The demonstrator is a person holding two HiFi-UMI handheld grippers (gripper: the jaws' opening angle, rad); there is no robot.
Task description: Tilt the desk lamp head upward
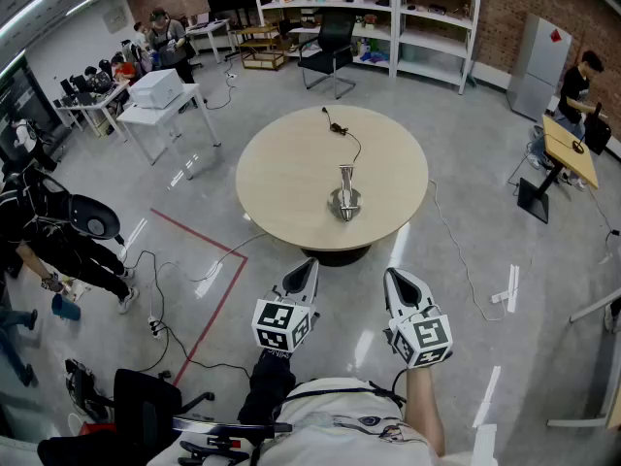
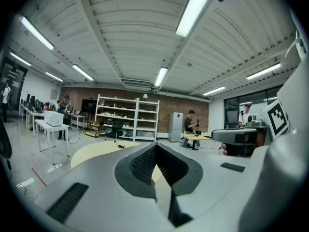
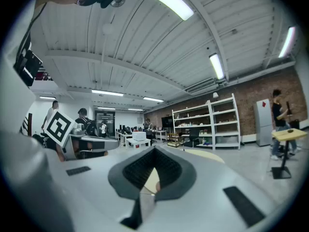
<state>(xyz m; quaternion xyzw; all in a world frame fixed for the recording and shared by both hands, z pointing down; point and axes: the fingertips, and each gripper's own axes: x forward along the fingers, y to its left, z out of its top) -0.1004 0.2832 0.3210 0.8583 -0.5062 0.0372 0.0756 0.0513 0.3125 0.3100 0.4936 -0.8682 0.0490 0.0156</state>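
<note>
The silver desk lamp [image 1: 344, 198] stands on a round beige table [image 1: 291, 178], near its front edge, with its narrow head stretched towards the far side. A black cable [image 1: 342, 131] lies on the tabletop behind it. My left gripper [image 1: 304, 270] and right gripper [image 1: 398, 280] hang side by side in front of the table, short of its edge and well apart from the lamp. Both are shut with nothing between the jaws. In the left gripper view the left gripper [image 2: 155, 151] shows only the tabletop beyond its tips. The right gripper [image 3: 154, 153] looks the same in its own view.
Cables and red floor tape [image 1: 209, 260] lie left of the table. A white table with a printer [image 1: 160, 95], a black office chair [image 1: 330, 47] and shelving [image 1: 427, 17] stand behind. People are at the left, and one sits at a yellow desk [image 1: 572, 149] at the right.
</note>
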